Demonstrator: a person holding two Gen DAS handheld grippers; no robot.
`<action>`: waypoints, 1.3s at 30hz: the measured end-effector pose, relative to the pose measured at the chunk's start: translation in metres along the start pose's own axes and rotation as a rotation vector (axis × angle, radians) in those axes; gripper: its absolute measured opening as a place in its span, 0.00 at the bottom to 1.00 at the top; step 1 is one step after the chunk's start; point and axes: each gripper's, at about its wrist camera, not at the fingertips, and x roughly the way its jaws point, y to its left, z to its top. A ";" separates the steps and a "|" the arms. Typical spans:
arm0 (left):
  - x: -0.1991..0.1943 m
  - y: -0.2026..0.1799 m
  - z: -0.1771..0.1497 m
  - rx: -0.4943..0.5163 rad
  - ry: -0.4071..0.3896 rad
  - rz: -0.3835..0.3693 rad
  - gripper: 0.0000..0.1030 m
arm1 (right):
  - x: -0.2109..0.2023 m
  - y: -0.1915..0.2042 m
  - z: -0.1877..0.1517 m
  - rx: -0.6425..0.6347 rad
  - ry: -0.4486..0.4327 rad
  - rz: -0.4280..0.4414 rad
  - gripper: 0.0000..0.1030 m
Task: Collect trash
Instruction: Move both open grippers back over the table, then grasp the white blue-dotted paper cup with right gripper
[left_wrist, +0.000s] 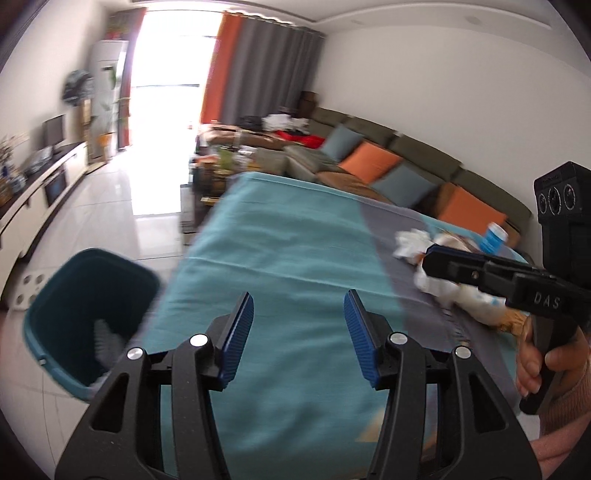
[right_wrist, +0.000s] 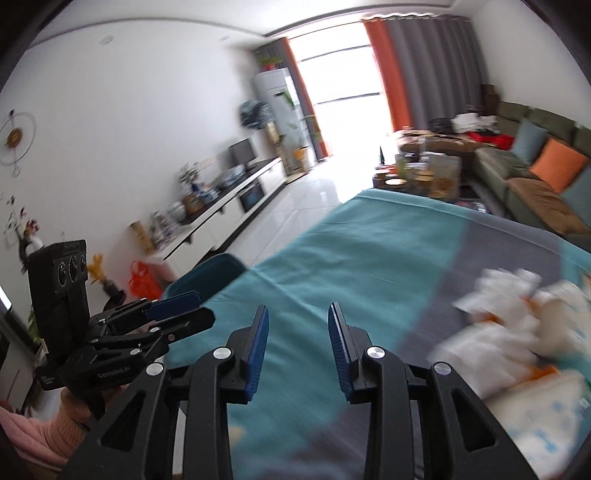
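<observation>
Both hand-held grippers are hanging empty over the desk (left_wrist: 280, 240) — the left hand-held gripper (left_wrist: 298, 338) spread, the right hand-held gripper (right_wrist: 298, 345) partly spread. The trash pile (right_wrist: 517, 332), probably crumpled soft tissue and wrappers, is lying at the right; the smooth teal bin (left_wrist: 59, 295) is waiting left. Next, a pinch — gently.

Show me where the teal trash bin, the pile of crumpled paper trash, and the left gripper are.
teal trash bin (left_wrist: 59, 295), left wrist view, inner wall.
crumpled paper trash (right_wrist: 513, 325), right wrist view, middle of the white pile.
left gripper (left_wrist: 298, 338), left wrist view, midway between fingertips.
</observation>
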 end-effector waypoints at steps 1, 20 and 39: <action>0.004 -0.007 -0.001 0.012 0.006 -0.016 0.49 | -0.010 -0.007 -0.004 0.015 -0.009 -0.021 0.30; 0.053 -0.173 -0.037 0.279 0.188 -0.358 0.51 | -0.127 -0.146 -0.073 0.261 -0.086 -0.356 0.33; 0.078 -0.211 -0.049 0.312 0.288 -0.407 0.52 | -0.090 -0.166 -0.083 0.374 -0.007 -0.110 0.50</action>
